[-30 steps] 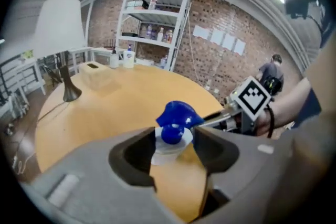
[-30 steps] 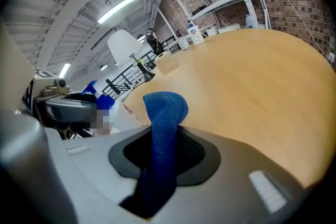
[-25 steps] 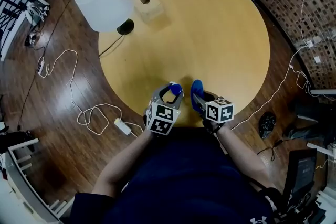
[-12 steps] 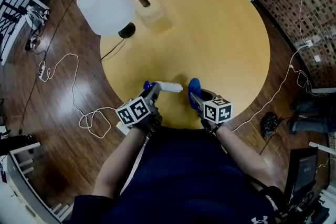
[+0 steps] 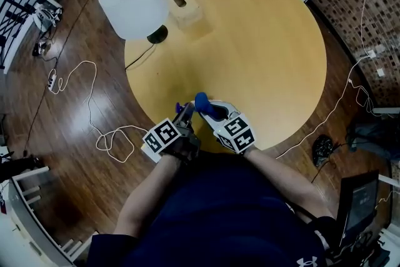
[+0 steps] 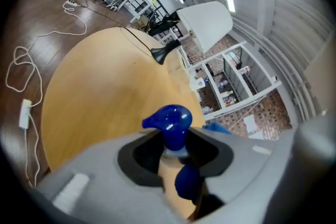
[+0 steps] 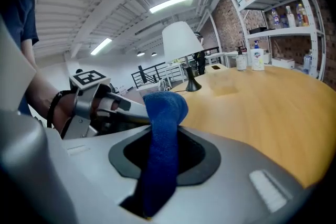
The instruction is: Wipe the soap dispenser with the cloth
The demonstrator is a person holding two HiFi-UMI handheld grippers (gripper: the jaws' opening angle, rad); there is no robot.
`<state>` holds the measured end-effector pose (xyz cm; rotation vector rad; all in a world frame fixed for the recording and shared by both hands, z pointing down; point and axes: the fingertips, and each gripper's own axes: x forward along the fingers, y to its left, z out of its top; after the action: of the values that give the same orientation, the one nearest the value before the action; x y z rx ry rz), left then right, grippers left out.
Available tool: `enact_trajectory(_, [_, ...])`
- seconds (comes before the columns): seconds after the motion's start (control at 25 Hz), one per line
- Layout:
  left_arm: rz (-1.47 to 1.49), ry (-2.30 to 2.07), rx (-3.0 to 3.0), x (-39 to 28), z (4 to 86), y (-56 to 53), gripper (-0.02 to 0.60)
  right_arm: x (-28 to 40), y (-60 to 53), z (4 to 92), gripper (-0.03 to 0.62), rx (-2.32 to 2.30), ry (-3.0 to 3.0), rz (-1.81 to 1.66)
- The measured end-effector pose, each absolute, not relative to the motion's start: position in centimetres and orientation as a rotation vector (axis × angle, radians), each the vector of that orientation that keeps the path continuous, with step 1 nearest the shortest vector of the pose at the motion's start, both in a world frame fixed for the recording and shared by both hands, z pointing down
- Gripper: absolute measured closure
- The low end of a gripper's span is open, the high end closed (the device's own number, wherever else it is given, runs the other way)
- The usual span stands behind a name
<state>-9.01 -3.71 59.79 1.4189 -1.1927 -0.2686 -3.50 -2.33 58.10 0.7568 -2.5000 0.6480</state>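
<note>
left tongs (image 6: 177, 157) pinch dispenser (image 6: 169, 119), right tongs (image 7: 164, 157) cloth (image 7: 165, 113)

Both forearms reach forward from the torso in the head view, the left arm (image 5: 145, 200) bare to the wrist and the right arm (image 5: 286, 183) angled inward. The left hand (image 5: 180, 148) grips its tool just behind the marker cube. The left gripper (image 5: 185, 113) points forward and somewhat down, rolled so its cube tips outward; its jaws are closed on the neck of the soap dispenser (image 6: 169, 122), the pump head standing up between them. The right gripper (image 5: 214, 114) sits close beside it, tips nearly meeting, also tilted down. Its jaws pinch the cloth (image 7: 161, 134), which sticks up from between them.
</note>
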Motion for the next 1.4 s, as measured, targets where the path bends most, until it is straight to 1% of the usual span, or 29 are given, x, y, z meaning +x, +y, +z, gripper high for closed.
enact_trajectory(0.16, [-0.277, -1.178, 1.428, -9.3, 59.8, -4.0, 0.451, 0.5, -2.9, 60.7, 0.49, 0.88, -2.441, 0.663])
enact_trajectory(0.32, [-0.266, -1.17, 1.441, -9.0, 59.8, -4.2, 0.451, 1.5, -3.0, 61.1, 0.49, 0.916, -2.465, 0.648])
enact_trajectory(0.44, [-0.266, -1.169, 1.437, -8.8, 59.9, -4.1, 0.451, 2.5, -3.0, 61.5, 0.491, 0.956, -2.46, 0.697])
enact_trajectory(0.6, [-0.268, -1.178, 1.429, -9.0, 59.9, -4.0, 0.451, 7.3, -2.8, 64.7, 0.49, 1.08, -2.221, 0.757])
enact_trajectory(0.68, [-0.239, -1.182, 1.465, -8.7, 59.6, -3.9, 0.451, 8.7, -2.8, 64.8, 0.49, 1.117, -2.157, 0.835])
enact_trajectory(0.76, [-0.201, -1.186, 1.52, -8.0, 59.0, -3.8, 0.451, 7.1, -3.5, 62.0, 0.49, 1.096, -2.247, 0.874])
enact_trajectory(0.88, [-0.175, -1.184, 1.552, -7.0, 58.8, -3.4, 0.451, 1.7, -4.2, 57.0, 0.49, 0.956, -2.44, 0.788])
enact_trajectory(0.96, [-0.162, -1.183, 1.567, -6.3, 58.8, -3.2, 0.451, -1.3, -4.1, 55.6, 0.49, 0.855, -2.489, 0.696])
enact_trajectory(1.04, [-0.148, -1.186, 1.576, -5.9, 58.7, -3.2, 0.451, -2.4, -3.8, 55.9, 0.49, 0.814, -2.491, 0.667])
enact_trajectory(1.12, [-0.154, -1.184, 1.57, -5.9, 58.9, -3.2, 0.451, -1.6, -3.8, 56.8, 0.49, 0.845, -2.468, 0.727])
enact_trajectory(1.4, [-0.148, -1.183, 1.623, -6.1, 58.7, -3.1, 0.451, 6.6, -3.6, 62.5, 0.49, 1.03, -2.229, 0.946])
